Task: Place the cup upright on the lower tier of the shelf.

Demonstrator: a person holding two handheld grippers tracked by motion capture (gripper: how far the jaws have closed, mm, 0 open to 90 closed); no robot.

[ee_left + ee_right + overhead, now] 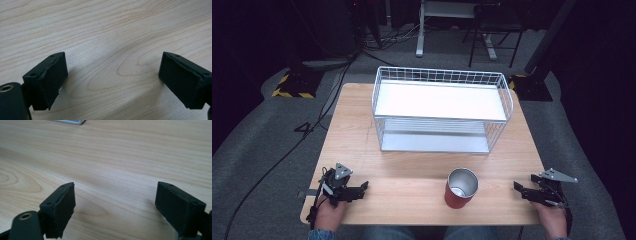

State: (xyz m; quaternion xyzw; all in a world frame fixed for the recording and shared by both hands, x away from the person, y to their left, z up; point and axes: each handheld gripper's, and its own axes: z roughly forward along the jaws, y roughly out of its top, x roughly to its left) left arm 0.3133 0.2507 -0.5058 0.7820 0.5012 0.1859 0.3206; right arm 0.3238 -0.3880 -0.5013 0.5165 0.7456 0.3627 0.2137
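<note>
A red cup (460,189) with a shiny metal inside stands upright near the table's front edge, right of centre. My left gripper (364,187) rests low over the wood at the front left, pointing right toward the cup. In the left gripper view its jaws (112,65) stand apart over bare wood. At the front right, my right gripper (517,189) points left toward the cup, a short way from it. Its jaws (115,192) are also parted, with just tabletop between them.
A white two-tier wire rack (442,107) takes up the back half of the wooden table (357,145); its corner (72,121) shows at the top of the right gripper view. Cables and stand bases lie on the grey floor beyond.
</note>
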